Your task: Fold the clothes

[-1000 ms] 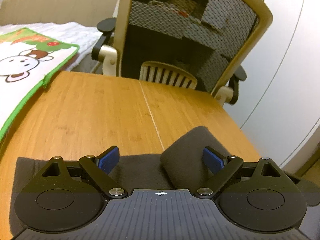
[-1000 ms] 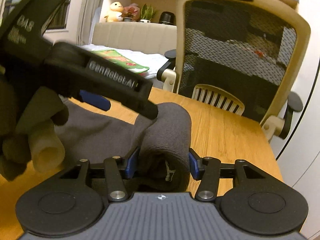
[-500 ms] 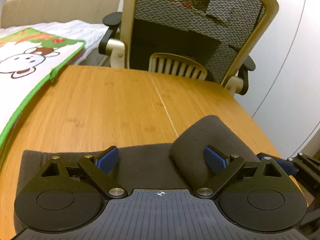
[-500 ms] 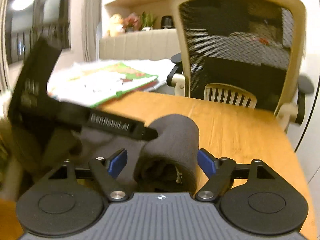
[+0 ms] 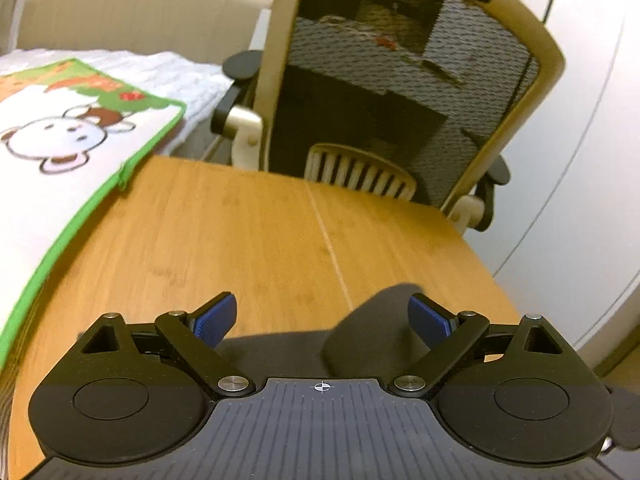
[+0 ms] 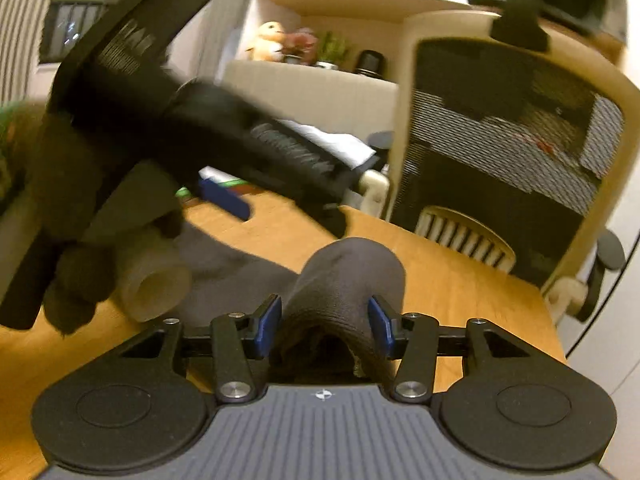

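Your right gripper (image 6: pixel 325 322) closing again on the grey cloth (image 6: pixel 352 280) roll after letting go, roll on table (image 5: pixel 240 240) between pads, your left gripper (image 5: pixel 322 318) still spread wide above cloth, no containers.

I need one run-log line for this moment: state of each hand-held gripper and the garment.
left hand-held gripper: open, above dark grey garment | right hand-held gripper: closing on garment's folded hump | wooden table: garment on it
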The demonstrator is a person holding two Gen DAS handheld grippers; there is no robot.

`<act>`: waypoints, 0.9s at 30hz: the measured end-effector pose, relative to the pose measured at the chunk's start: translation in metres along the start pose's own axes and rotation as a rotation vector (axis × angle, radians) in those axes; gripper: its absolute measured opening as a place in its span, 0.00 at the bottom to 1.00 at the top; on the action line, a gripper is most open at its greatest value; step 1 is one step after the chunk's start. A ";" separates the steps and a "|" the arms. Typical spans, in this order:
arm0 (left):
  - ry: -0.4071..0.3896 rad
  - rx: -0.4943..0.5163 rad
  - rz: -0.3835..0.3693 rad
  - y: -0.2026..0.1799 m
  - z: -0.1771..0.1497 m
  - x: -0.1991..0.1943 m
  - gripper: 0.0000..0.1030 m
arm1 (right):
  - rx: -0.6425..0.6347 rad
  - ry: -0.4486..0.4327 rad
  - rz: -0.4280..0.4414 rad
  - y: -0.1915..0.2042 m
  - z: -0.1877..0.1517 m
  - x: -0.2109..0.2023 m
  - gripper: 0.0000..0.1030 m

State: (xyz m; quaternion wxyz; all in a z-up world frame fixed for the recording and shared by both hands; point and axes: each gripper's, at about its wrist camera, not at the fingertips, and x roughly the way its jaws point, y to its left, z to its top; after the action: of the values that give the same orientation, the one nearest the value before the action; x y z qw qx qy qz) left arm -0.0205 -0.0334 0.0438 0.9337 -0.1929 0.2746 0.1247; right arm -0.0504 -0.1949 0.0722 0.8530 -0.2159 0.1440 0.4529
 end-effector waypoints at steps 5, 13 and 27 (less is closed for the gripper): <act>0.054 0.020 0.067 0.006 -0.012 0.016 0.95 | 0.042 -0.003 0.033 -0.005 0.000 -0.004 0.57; 0.064 0.023 0.073 0.014 -0.017 0.022 0.95 | 0.300 0.002 0.077 -0.046 -0.007 -0.011 0.76; 0.067 -0.014 0.076 0.022 -0.017 0.019 0.94 | 0.266 0.049 0.053 -0.035 -0.003 0.009 0.52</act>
State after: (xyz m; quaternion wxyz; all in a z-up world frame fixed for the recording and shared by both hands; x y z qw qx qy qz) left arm -0.0204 -0.0185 0.0142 0.9172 -0.1930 0.3119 0.1554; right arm -0.0161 -0.2074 0.0743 0.8579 -0.1079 0.2291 0.4470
